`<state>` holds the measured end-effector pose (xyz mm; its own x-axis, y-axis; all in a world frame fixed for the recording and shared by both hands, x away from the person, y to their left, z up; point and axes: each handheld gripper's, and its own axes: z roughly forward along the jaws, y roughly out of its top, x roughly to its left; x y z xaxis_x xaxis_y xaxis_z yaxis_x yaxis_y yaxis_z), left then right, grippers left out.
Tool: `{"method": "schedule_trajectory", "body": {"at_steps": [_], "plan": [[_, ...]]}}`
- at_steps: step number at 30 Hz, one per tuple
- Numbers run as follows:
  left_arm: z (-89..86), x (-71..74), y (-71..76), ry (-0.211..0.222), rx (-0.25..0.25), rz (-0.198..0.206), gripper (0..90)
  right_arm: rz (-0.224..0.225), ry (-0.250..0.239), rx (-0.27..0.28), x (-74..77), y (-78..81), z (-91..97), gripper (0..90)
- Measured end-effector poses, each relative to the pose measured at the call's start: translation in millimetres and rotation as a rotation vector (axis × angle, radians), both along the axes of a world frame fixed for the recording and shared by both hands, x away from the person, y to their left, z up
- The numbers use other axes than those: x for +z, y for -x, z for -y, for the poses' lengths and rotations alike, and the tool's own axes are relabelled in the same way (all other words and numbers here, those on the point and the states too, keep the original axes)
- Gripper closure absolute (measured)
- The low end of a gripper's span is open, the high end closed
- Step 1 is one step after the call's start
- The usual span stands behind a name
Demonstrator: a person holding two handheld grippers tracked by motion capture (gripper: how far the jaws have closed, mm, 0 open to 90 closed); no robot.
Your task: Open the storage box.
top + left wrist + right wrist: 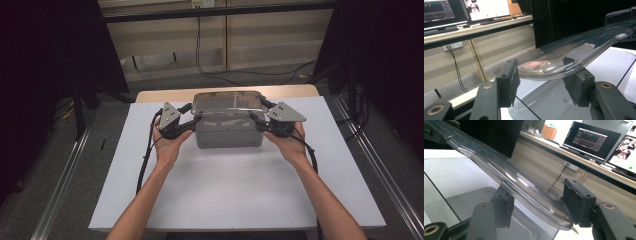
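Worktop (240,195): white; near half bare, open strips left and right of the box.
Box (228,135): grey, at the far middle, near the far edge.
Lid (228,102): clear, over the box top, raised off the rim in both gripper views.
Left tool (196,119): jaws clamped on the lid's left edge (541,71).
Right tool (256,120): jaws clamped on the lid's right edge (536,200).
Writing: none legible; monitors (590,140) beyond, text too small.
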<state>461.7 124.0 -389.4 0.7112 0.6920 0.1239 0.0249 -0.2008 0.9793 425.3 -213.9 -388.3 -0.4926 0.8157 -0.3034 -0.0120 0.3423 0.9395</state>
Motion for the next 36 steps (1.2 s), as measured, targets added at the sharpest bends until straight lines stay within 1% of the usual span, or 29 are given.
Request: {"method": "schedule_trajectory", "body": {"at_steps": [3, 6, 7, 8, 9, 10, 13, 15, 16, 17, 20, 23, 24, 27, 29, 30, 31, 33, 34, 36], "plan": [[0.8, 1.7, -0.8, -0.003, -0.002, 0.008, 47.2, 0.004, -0.011, 0.01, 0.5, -1.8, 2.4, 44.1], [1.3, 3.8, -2.8, -0.011, 0.002, 0.017, 46.6, -0.001, -0.026, 0.016, 1.3, -3.4, 4.4, 44.4], [2.2, 4.2, -3.3, -0.01, 0.002, 0.019, 46.4, -0.008, -0.026, 0.017, 2.2, -4.3, 4.6, 44.3], [2.2, 4.9, -3.8, -0.015, 0.004, 0.024, 46.4, -0.004, -0.028, 0.019, 3.2, -5.1, 5.1, 43.9], [2.1, 5.7, -4.5, -0.017, 0.004, 0.029, 46.3, -0.007, -0.039, 0.018, 4.5, -5.9, 5.4, 42.6], [2.9, 6.1, -5.0, -0.003, 0.006, 0.027, 45.5, -0.013, -0.046, 0.019, 5.7, -6.9, 5.4, 41.0], [3.2, 6.5, -7.9, 0.002, -0.003, 0.024, 44.5, -0.014, -0.042, 0.023, 7.1, -9.0, 5.5, 41.4], [3.1, 6.3, -9.7, 0.001, 0.001, 0.029, 44.4, -0.012, -0.047, 0.024, 7.3, -9.7, 5.9, 41.5], [3.0, 6.5, -10.8, -0.008, -0.001, 0.03, 44.6, -0.015, -0.052, 0.026, 7.0, -10.0, 6.2, 41.6], [3.4, 6.6, -11.8, -0.01, -0.006, 0.033, 45.2, -0.015, -0.052, 0.028, 6.5, -10.6, 6.5, 41.5], [3.8, 7.9, -14.3, -0.016, -0.018, 0.024, 47.6, -0.014, -0.061, 0.032, 5.5, -12.7, 7.9, 42.1], [5.6, 10.0, -15.1, -0.014, -0.023, 0.024, 49.0, -0.02, -0.082, 0.038, 5.3, -14.4, 9.2, 43.1], [5.3, 11.1, -15.7, -0.025, -0.024, 0.03, 49.5, -0.018, -0.09, 0.037, 5.2, -15.1, 9.6, 43.2], [4.7, 13.3, -16.8, -0.033, -0.031, 0.031, 51.1, -0.013, -0.104, 0.033, 5.2, -16.7, 11.2, 43.5], [5.3, 14.0, -17.8, -0.017, -0.033, 0.028, 51.5, -0.011, -0.108, 0.03, 5.5, -17.5, 12.6, 43.5], [4.9, 14.6, -18.5, -0.021, -0.035, 0.029, 51.7, -0.01, -0.11, 0.029, 5.8, -17.8, 13.2, 43.4], [5.2, 15.3, -19.1, -0.014, -0.035, 0.026, 52.0, -0.021, -0.104, 0.032, 7.1, -18.8, 13.9, 42.4], [4.7, 16.5, -20.0, -0.017, -0.035, 0.022, 52.1, -0.019, -0.105, 0.033, 11.0, -21.1, 14.6, 41.9], [5.1, 17.0, -20.4, -0.007, -0.035, 0.023, 52.5, -0.019, -0.109, 0.037, 12.7, -22.0, 15.0, 41.7], [5.3, 18.6, -21.7, -0.009, -0.037, 0.025, 53.1, -0.017, -0.106, 0.039, 15.7, -23.4, 14.6, 42.1]]}}
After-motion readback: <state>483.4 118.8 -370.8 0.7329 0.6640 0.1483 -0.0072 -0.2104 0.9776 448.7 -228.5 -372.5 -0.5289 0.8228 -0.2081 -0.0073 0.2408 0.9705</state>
